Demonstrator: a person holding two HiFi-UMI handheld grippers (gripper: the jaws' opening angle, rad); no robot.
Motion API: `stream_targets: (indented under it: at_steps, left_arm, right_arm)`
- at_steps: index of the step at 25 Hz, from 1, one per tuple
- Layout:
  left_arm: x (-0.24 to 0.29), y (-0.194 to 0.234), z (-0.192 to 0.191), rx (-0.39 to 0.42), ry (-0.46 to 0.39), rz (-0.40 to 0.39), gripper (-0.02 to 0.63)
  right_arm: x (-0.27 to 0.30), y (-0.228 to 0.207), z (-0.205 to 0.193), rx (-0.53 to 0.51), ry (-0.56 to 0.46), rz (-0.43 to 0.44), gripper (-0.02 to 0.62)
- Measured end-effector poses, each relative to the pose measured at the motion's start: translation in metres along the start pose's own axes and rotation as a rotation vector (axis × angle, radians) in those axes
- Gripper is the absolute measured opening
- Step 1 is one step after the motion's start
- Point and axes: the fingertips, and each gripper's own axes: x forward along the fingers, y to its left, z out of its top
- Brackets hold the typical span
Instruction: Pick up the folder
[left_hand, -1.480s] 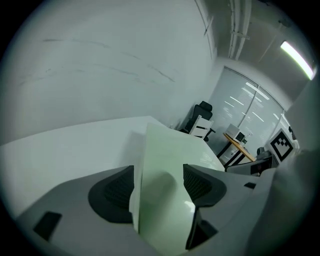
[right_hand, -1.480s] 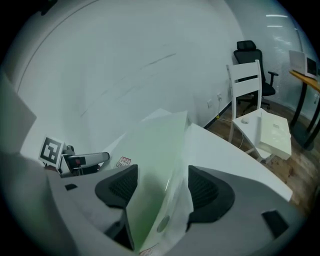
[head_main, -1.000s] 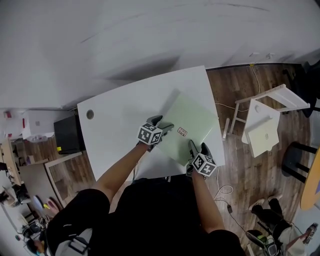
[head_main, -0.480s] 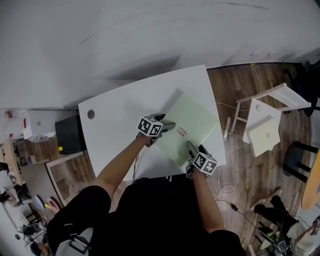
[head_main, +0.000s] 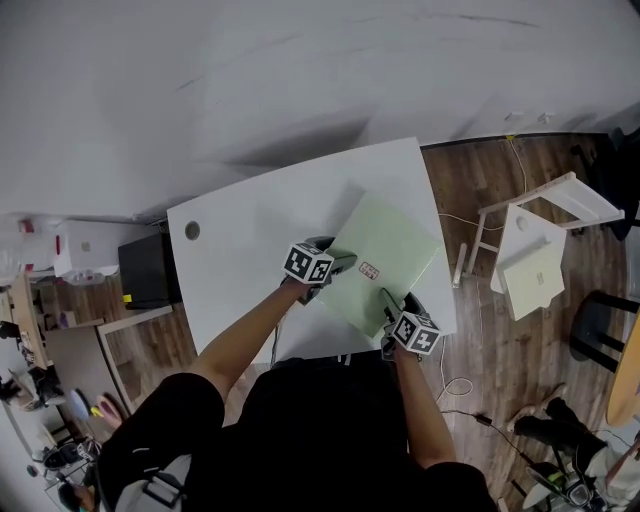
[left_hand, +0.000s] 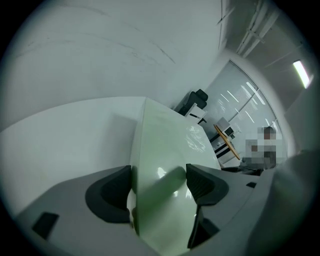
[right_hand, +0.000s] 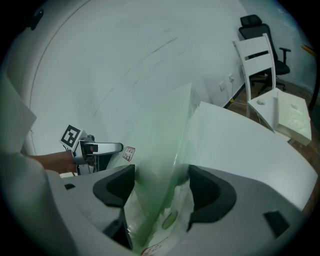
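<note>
A pale green folder (head_main: 388, 248) with a small red-and-white label lies on the right part of the white table (head_main: 250, 230). My left gripper (head_main: 338, 265) is shut on the folder's left edge, and the green sheet (left_hand: 160, 165) fills the gap between its jaws. My right gripper (head_main: 388, 302) is shut on the folder's near edge. In the right gripper view the translucent folder (right_hand: 165, 150) rises between the jaws, and the left gripper (right_hand: 100, 148) shows beyond it. A shadow under the folder's left edge suggests that side is slightly off the table.
The table has a round cable hole (head_main: 192, 231) at its left. A white chair (head_main: 530, 255) stands close to the table's right edge on the wood floor, with cables nearby. A black box (head_main: 150, 270) sits left of the table. The wall lies beyond the far edge.
Hardly anything differs apart from a small shift of the head view. Both grippers stay at the same edges of the folder.
</note>
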Motion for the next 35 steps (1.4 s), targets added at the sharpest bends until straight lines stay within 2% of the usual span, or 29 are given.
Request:
stream_targets:
  at_steps: [3,8,11,21,27,35]
  left_arm:
    - [-0.016,-0.007,0.003,0.017,-0.062,0.021,0.338]
    - [-0.053,-0.029,0.020,0.117,-0.196,0.085,0.337]
    - [-0.076,-0.041,0.022,0.137,-0.254,0.105,0.338]
    - [-0.167,-0.073,-0.010,0.111,-0.467,0.171,0.339]
    - [-0.236,-0.084,-0.052,0.037,-0.615,0.254,0.339]
    - [-0.319,-0.102,-0.119,-0.024,-0.761,0.348,0.339]
  right_arm:
    - [-0.008,0.011,0.008,-0.090,-0.016,-0.002,0.336]
    - [-0.025,0.032,0.023,-0.219,-0.066,0.009,0.336]
    - [-0.039,0.048,0.029,-0.288,-0.105,0.018,0.336]
    - [-0.093,0.117,0.015,-0.445,-0.207,0.086,0.336]
    - [-0.120,0.175,-0.006,-0.579,-0.221,0.157,0.336]
    - [-0.156,0.247,-0.050,-0.742,-0.240,0.260,0.336]
